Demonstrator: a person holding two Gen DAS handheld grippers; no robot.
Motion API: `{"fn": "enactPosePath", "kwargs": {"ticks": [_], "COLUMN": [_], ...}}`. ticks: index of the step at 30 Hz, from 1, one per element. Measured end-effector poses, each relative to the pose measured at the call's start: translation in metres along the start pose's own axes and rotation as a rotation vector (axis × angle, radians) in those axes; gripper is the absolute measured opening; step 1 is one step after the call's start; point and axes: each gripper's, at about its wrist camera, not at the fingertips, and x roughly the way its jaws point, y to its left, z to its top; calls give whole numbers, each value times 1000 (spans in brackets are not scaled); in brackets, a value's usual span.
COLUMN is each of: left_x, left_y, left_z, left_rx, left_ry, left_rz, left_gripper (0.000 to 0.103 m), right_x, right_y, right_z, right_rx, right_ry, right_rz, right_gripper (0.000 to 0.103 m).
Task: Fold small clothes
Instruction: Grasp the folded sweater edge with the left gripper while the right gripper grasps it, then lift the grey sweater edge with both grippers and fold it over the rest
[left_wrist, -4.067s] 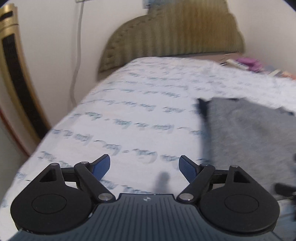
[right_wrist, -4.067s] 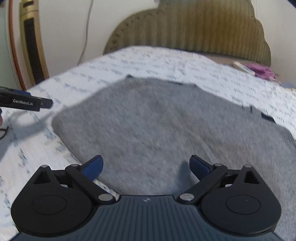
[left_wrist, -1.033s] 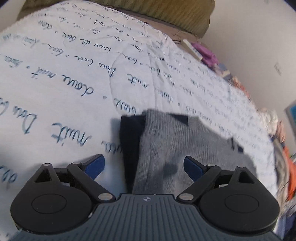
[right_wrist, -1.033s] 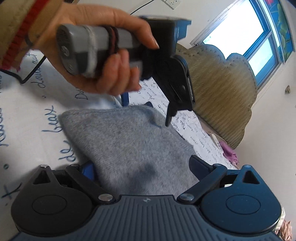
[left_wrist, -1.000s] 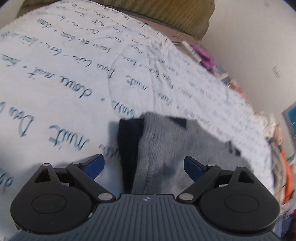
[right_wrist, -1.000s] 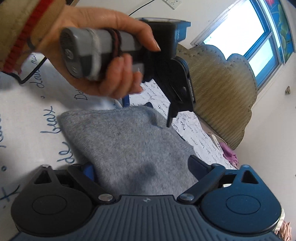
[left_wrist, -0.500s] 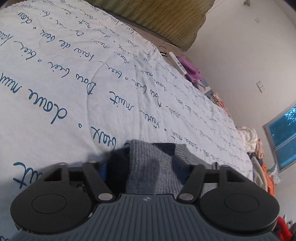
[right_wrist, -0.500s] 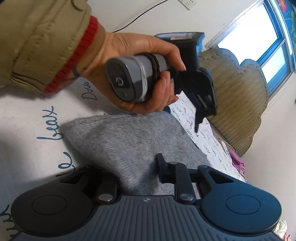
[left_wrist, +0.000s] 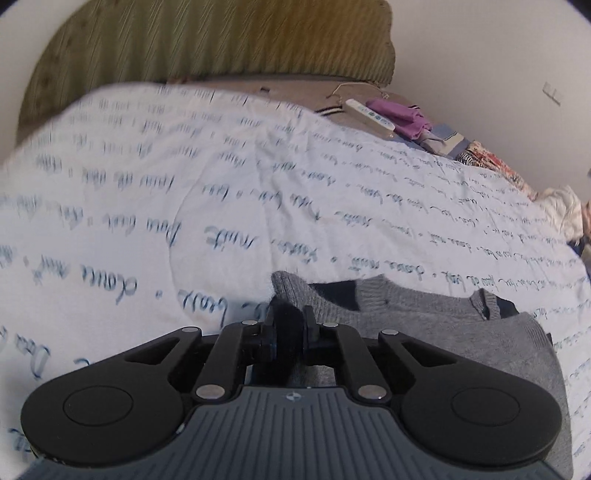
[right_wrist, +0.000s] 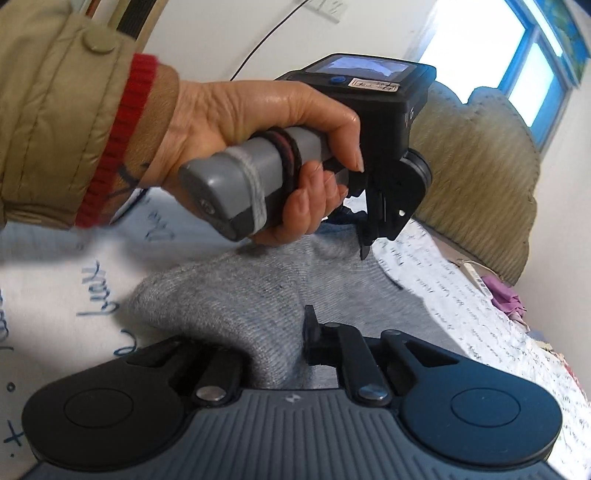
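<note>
Blue cursive script, too blurred to read, covers the white bedspread (left_wrist: 184, 177) where the grey sweater (left_wrist: 424, 325) lies, both the left claw (left_wrist: 290, 325) and right claw (right_wrist: 273, 332) having just closed, pinching its near corners, a remote (left_wrist: 369, 114) lying beyond.

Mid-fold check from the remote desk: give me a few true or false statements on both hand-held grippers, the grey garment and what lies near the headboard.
1. The left hand-held gripper is shut on the grey garment. True; its jaws have just been closing.
2. The right hand-held gripper hangs open above the bedspread. False: it is shut on the garment's edge.
3. The garment lies on a bare wooden table. False: it lies on a white bedspread with blue handwriting.
4. A white remote control lies near the headboard, beside purple cloth. True.
5. The person's hand wears a glove. False: it is bare, below a tan sleeve.
</note>
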Motion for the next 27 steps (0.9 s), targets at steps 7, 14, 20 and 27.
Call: {"fn": "enactPosePath", "kwargs": {"ticks": [7, 14, 20, 27], "left_x": [-29, -46, -53, -54], "left_y": [-48, -101, -148, -203], "left_z": [15, 19, 19, 15], "left_rx": [78, 141, 189, 234], "left_ry": [-39, -71, -86, -113], "left_rz": [80, 118, 137, 130], "left_gripper": [10, 10, 10, 10], "right_x": [-28, -60, -85, -113], "right_y": [-44, -84, -108, -129], "right_z": [-2, -20, -41, -60], "right_rx": [135, 255, 334, 435], "right_ry": [-73, -109, -126, -151], "right_rz": [-17, -52, -78, -90], "right_gripper": [8, 8, 8, 7]}}
